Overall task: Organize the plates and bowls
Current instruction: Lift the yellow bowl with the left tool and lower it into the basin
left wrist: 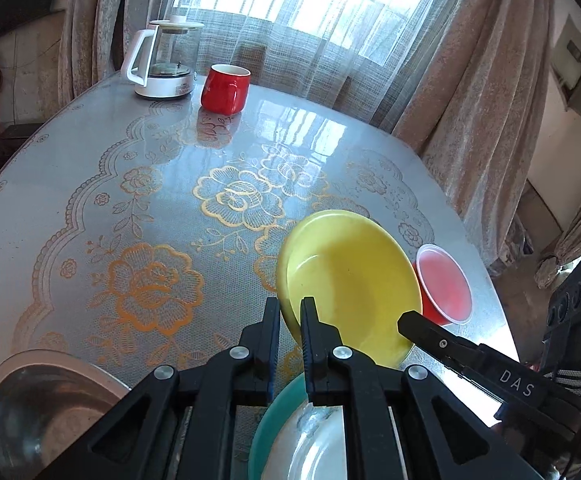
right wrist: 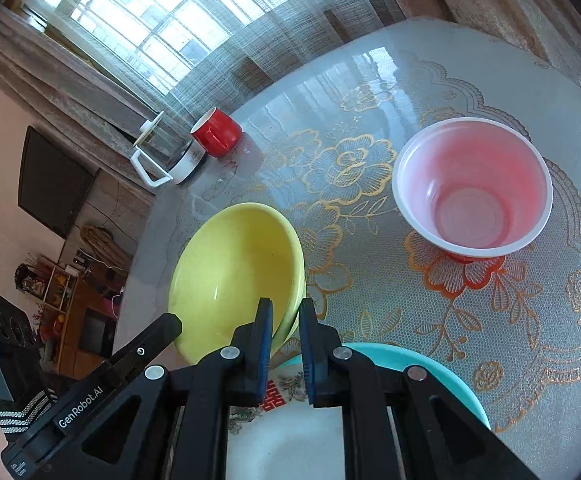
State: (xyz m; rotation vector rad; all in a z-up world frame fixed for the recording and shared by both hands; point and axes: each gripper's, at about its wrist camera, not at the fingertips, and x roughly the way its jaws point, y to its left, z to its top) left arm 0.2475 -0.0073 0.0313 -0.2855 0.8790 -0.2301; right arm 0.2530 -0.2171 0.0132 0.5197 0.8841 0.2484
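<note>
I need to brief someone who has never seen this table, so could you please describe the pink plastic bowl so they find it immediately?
On the round table with the gold-flowered lace cover, look at the edge farthest from the glass kettle and red mug. The pink plastic bowl stands upright there, beside the tilted yellow ceramic bowl. It alone is translucent pink with a thin white rim.

Daylit barred window point(left wrist: 302, 4) behind sheer curtain point(left wrist: 318, 60); beige drapes point(left wrist: 486, 92) flanked it; dark TV point(right wrist: 52, 182) hung left.
</note>
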